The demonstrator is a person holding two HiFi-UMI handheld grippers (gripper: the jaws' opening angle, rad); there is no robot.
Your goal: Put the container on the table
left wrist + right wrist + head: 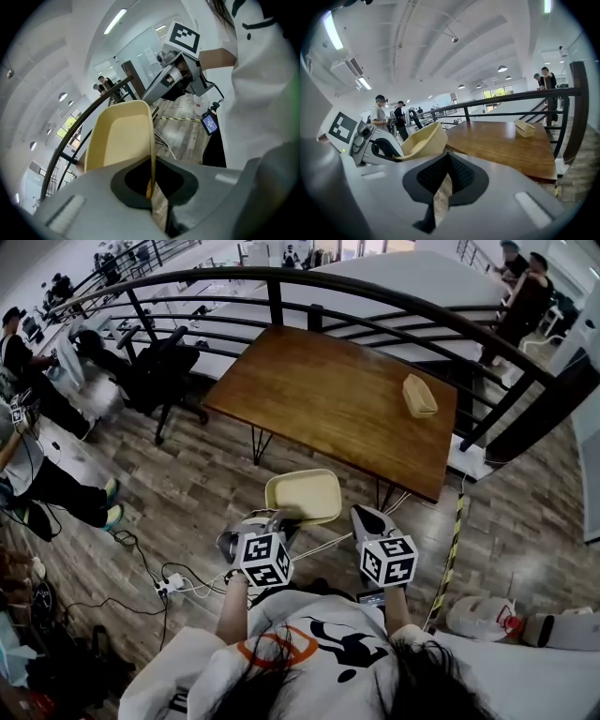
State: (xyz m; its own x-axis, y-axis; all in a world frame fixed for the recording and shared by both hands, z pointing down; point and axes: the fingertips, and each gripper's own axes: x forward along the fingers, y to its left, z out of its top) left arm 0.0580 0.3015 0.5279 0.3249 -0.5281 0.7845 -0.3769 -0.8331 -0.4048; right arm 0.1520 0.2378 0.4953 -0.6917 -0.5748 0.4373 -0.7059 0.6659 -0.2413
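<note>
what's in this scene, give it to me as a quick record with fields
held item: yellow container, gripped by its rim
left gripper: shut on the container's rim
right gripper: jaws together, nothing between them
table: brown wooden top, in front of the person
already on table: second tan container near the far right corner
container position: in the air, short of the table's near edge
task status: container not yet on the table

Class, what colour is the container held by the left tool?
Pale yellow plastic container, clearest in the head view.
</note>
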